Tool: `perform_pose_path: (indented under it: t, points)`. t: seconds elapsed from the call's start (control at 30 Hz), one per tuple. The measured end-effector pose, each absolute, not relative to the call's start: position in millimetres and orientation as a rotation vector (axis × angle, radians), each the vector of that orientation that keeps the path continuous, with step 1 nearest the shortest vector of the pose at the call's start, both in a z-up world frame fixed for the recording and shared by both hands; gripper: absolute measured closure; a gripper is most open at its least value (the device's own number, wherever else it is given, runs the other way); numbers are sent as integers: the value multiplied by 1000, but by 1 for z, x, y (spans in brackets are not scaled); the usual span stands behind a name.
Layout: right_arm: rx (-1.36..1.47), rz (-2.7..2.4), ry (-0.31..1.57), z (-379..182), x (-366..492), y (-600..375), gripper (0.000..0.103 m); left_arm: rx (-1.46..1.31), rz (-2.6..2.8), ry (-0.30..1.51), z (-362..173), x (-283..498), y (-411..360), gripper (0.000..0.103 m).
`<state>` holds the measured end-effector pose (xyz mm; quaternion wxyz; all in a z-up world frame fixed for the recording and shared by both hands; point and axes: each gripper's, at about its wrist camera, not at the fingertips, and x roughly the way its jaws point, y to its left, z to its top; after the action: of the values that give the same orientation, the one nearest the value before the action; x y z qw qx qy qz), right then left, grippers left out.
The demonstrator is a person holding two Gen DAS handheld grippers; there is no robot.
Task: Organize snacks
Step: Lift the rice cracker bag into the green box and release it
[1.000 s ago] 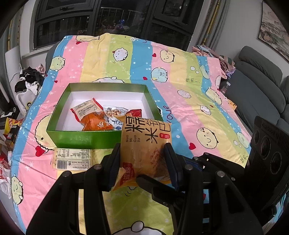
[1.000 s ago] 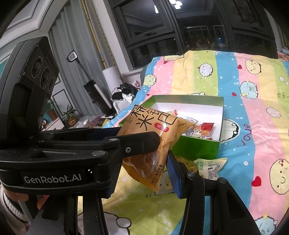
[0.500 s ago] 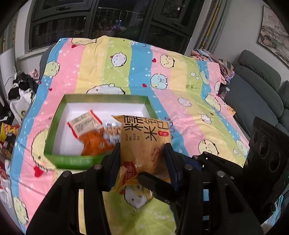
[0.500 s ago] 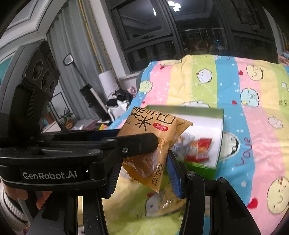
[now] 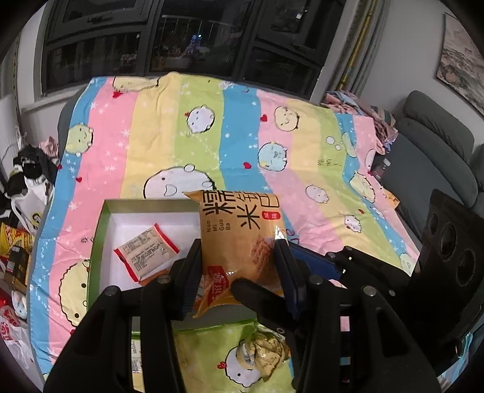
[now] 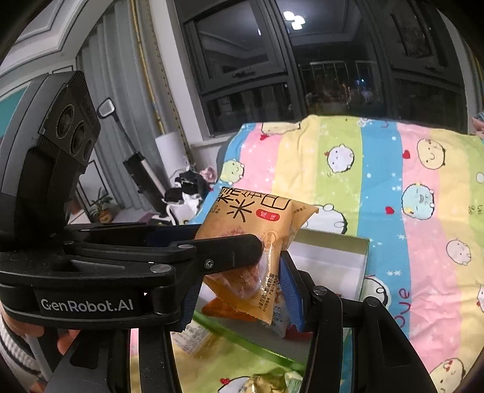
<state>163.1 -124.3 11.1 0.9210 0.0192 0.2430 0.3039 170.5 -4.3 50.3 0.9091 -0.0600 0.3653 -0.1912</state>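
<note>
Both the left gripper and right gripper clamped 1 orange snack bag above the green box's near edge; uneven release would probably drop it outside.

- Indoor artificial light, moderately dim; the windows are black with night.
- Ceiling lamps reflect as bright spots in the glass (right wrist view).
- Both views bulge strongly, with dark vignetted corners.
- Slight glare on the orange snack packet; the blanket looks soft and noisy.
</note>
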Motion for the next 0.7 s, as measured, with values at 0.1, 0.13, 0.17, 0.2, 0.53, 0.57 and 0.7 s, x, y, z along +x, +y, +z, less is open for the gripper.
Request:
perform_pose_path:
  t: [0.1, 0.13, 0.17, 0.2, 0.53, 0.57, 0.7]
  points:
    - [45, 627, 542, -1, 175, -121, 52, -137, -381, 787, 34, 181, -1, 57]
    - [44, 627, 563, -8, 180, -119, 52, -142, -376, 799, 28, 185, -1, 57]
    - [45, 627, 577, -12, 184, -118, 52, -148, -369, 817, 21, 188, 1, 57]
    - [46, 628, 593, -17, 187, -116, 52, -154, -365, 832, 14, 191, 2, 57]
    - [33, 607, 729, -60, 211, -103, 53, -203, -338, 939, -30, 210, 9, 57]
    - [28, 605, 736, -62, 212, -102, 53, -204, -337, 943, -32, 212, 9, 57]
    - [14, 600, 752, -65, 216, -99, 53, -204, -331, 948, -37, 215, 11, 57]
